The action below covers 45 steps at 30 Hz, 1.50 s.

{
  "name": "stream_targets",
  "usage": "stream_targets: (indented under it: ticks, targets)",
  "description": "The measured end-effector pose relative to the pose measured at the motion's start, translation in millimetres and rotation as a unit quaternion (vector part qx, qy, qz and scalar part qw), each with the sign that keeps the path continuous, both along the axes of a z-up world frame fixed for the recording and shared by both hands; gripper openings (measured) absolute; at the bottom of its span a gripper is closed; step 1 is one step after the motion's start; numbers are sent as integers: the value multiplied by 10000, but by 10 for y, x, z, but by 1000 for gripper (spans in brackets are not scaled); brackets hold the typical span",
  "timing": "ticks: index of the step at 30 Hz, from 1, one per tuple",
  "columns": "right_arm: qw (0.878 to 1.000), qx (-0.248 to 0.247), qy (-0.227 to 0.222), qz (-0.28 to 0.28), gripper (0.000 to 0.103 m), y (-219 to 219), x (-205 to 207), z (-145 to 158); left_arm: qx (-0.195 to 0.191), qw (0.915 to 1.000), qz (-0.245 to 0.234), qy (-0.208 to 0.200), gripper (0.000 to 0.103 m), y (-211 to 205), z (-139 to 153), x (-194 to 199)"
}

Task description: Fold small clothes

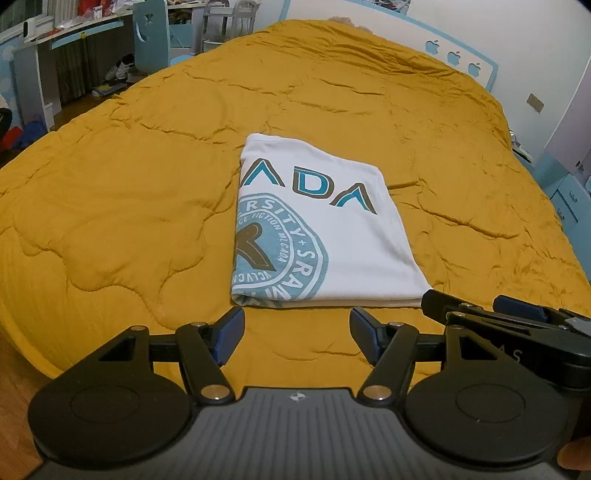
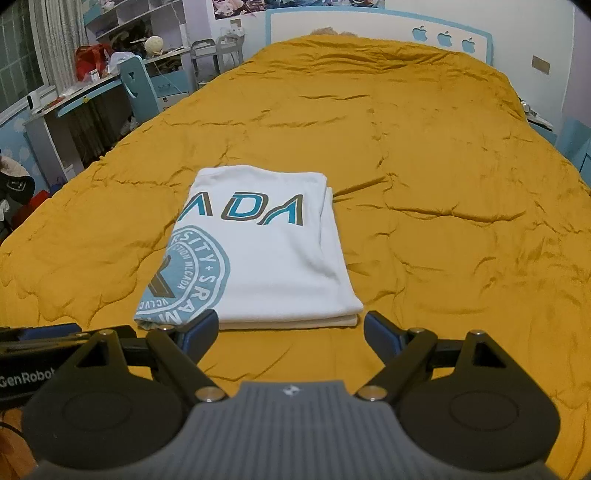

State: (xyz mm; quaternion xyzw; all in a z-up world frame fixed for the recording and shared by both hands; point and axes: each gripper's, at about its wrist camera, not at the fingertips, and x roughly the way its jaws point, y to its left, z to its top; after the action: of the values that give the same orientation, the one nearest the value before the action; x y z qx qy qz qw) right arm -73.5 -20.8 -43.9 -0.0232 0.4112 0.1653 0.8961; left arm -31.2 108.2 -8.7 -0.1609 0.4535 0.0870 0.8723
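Already folded: the white T-shirt [image 1: 317, 229] lies as a flat rectangle on the mustard quilt [image 1: 110, 206] of the bed.

You hold your left gripper [image 1: 297, 338] just short of the shirt's near edge, jaws spread wide with nothing between them, blue pads over bare quilt. Your right gripper [image 2: 290, 336] sits beside it at the same edge, jaws equally wide and empty; its left pad overlaps the shirt's near hem in view, though contact cannot be told. The shirt's teal print faces up, near the middle of the bed, well short of the headboard [image 2: 369, 22].
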Motion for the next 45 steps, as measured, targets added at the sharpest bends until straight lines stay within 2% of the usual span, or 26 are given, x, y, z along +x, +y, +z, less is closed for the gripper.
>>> stream_targets:
  ticks: [45]
  targets:
    - [9998, -198, -14, 6, 82, 65, -43, -6, 53, 9996, 31, 259, 73, -5, -3, 23]
